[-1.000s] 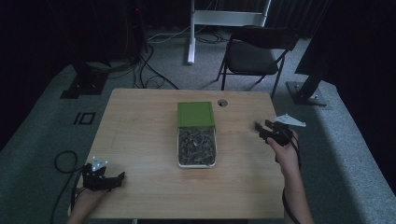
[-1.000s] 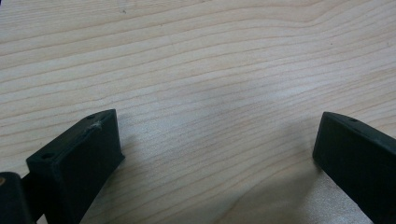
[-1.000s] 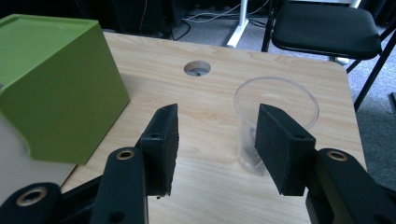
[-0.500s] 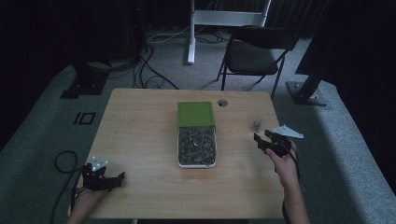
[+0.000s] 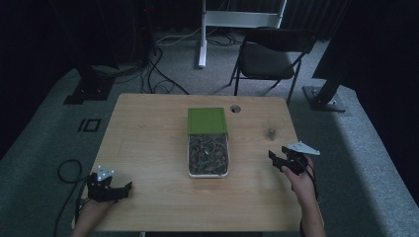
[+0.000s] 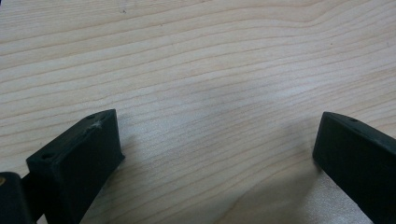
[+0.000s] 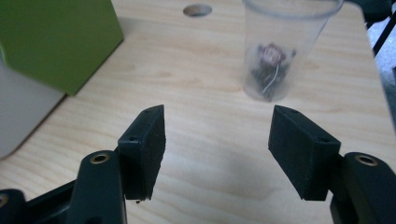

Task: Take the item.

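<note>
Both my grippers are spread wide, holding nothing: the right gripper (image 7: 217, 151) faces a clear cup (image 7: 286, 46) with dark bits inside, standing just beyond its jaws; the left gripper (image 6: 212, 154) hangs over bare table (image 6: 196, 70). Green-lidded box (image 5: 207, 121) sits mid-table.

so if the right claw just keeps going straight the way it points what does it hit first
Most likely the clear cup, which stands ahead of the open right claw, slightly right of its centre line, with bare table between them. Depth is hard to judge, so it might graze it.
</note>
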`<state>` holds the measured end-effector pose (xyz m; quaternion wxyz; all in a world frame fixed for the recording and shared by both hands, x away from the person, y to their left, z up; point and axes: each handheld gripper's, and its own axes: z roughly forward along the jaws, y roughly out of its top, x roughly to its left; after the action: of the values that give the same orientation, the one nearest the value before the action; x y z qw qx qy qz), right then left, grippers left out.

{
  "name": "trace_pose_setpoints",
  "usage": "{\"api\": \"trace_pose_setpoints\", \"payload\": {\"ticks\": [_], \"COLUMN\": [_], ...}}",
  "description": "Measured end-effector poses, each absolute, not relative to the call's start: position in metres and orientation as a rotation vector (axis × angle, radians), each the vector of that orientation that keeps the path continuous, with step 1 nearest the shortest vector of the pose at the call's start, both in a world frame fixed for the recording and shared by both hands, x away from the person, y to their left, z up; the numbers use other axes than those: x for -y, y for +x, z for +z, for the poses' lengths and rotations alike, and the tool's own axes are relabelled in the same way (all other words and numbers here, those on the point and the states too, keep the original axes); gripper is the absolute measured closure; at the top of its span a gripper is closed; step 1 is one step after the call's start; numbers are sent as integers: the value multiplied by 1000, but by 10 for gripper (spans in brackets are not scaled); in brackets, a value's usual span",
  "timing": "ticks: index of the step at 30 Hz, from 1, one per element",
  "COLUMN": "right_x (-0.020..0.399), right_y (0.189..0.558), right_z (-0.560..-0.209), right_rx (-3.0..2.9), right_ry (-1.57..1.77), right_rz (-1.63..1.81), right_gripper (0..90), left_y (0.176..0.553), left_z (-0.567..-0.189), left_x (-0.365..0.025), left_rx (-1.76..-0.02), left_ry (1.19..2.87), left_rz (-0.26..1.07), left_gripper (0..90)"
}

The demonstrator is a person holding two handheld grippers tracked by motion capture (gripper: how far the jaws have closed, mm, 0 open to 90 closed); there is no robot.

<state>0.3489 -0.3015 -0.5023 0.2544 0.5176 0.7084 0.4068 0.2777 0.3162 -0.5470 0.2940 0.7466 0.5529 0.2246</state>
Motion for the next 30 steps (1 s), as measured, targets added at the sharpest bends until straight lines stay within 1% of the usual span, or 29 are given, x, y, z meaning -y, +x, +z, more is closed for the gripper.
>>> {"api": "trace_pose_setpoints", "payload": {"ticks": [4, 14, 15, 21, 30], "right_x": [302, 304, 304, 303, 301], "right_y": [347, 337, 336, 332, 323], "right_z": [-510, -534, -536, -544, -548], "right_rx": [-1931, -1961, -1966, -1987, -2023], "right_ry": [1421, 1436, 1438, 1442, 1436], "right_rz": [1102, 1074, 1074, 1078, 1062], "right_gripper": [350, 266, 248, 209, 178], "left_y": [278, 278, 278, 278, 278], "left_z": [-547, -547, -547, -547, -547], "left_x": [-316, -316, -316, -316, -316], "left_rx": [-1472, -1472, -1472, -1472, -1471], "left_ry": [1988, 1987, 1987, 1987, 1989], "left_rz": [598, 599, 599, 599, 599], "left_gripper": [16, 16, 16, 16, 16]}}
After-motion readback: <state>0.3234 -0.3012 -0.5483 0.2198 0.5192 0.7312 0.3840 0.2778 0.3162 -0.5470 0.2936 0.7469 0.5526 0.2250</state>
